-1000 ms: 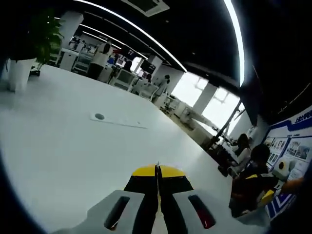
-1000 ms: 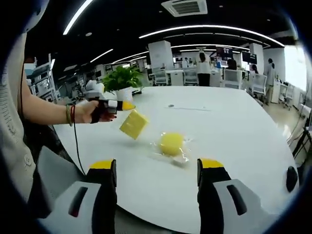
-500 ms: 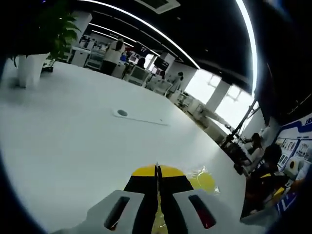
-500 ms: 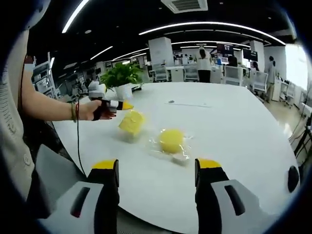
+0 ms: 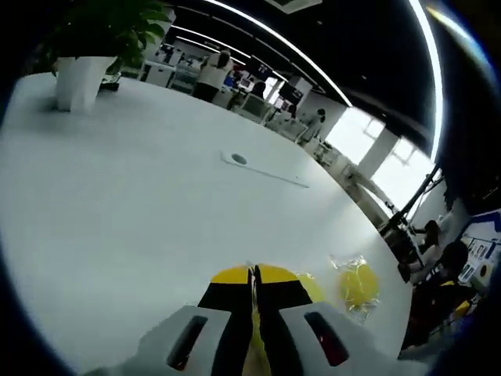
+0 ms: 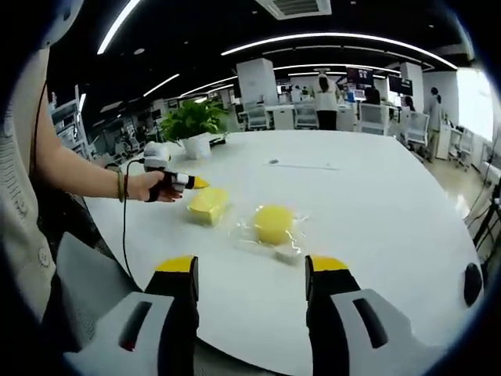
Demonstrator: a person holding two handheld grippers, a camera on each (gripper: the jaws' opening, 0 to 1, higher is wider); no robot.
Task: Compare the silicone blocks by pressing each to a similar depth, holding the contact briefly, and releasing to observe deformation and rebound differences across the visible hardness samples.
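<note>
Lowered since earlier: yellow block [image 6: 207, 206] now lying on table [image 6: 376, 204], left gripper [image 6: 196, 183] closed at its edge | right gripper [image 6: 252, 270] gaping wide, holding nothing | bagged yellow sample [image 6: 274, 224] sitting ahead of it.

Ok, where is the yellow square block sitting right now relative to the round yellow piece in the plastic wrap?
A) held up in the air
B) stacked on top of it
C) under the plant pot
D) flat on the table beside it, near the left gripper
D: in the right gripper view the yellow square block lies flat on the white table, apart from the round yellow piece, just by the left gripper tip.
</note>
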